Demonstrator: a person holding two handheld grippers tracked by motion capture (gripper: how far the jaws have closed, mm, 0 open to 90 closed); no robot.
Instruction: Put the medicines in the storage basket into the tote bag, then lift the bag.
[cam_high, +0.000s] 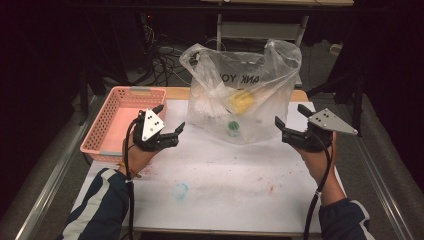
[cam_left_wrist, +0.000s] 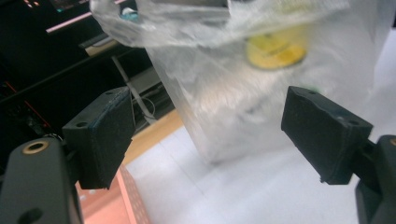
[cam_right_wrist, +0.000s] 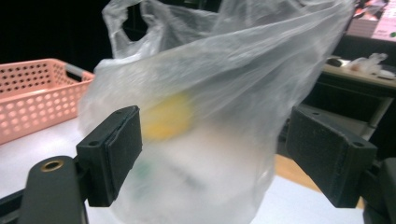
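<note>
Both the left gripper (cam_high: 170, 122) and right gripper (cam_high: 290, 122), jaws apart, flank the centre-frame plastic bag (cam_high: 245, 95); next, probably grasping its sides.

A clear plastic bag (cam_high: 240, 95) stands upright on the white table (cam_high: 225, 175), just to the right of the pink basket (cam_high: 117, 122). Its handles stick up and its mouth is open. Inside, a yellow object (cam_high: 243, 101) and a green object (cam_high: 233, 126) show through the thin film.
</note>
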